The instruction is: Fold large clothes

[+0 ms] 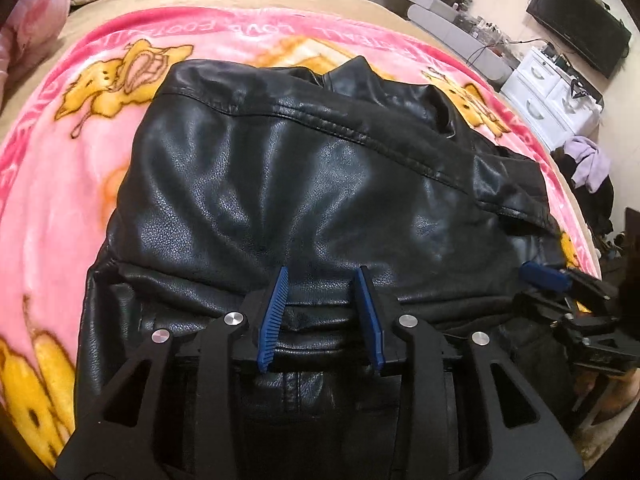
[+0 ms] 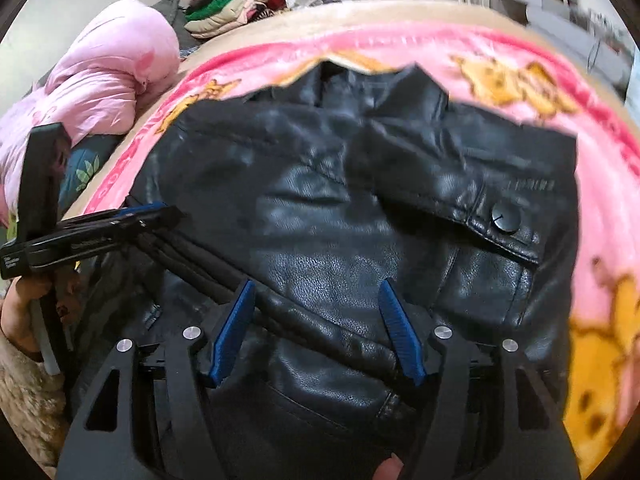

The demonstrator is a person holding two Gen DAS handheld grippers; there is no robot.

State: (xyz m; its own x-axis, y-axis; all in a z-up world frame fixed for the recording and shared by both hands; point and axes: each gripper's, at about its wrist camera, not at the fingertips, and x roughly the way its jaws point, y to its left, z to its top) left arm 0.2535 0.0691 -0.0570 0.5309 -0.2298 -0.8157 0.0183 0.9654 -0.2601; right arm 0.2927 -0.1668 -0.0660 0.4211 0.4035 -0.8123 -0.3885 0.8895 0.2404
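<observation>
left tongs (image 1: 322, 314) spread over black leather jacket (image 1: 304, 168) hem, 6 o'clock | right tongs (image 2: 316, 330) spread | risk: stiff slick leather slips, fold springs open

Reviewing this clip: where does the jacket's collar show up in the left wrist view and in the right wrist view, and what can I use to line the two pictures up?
Left wrist view: the collar sits at the top centre of the black leather jacket, at its far edge.
Right wrist view: the collar is again top centre, at the jacket's far edge, blurred.
Shared landmark: the pink cartoon blanket under the jacket, seen in both views.
</observation>
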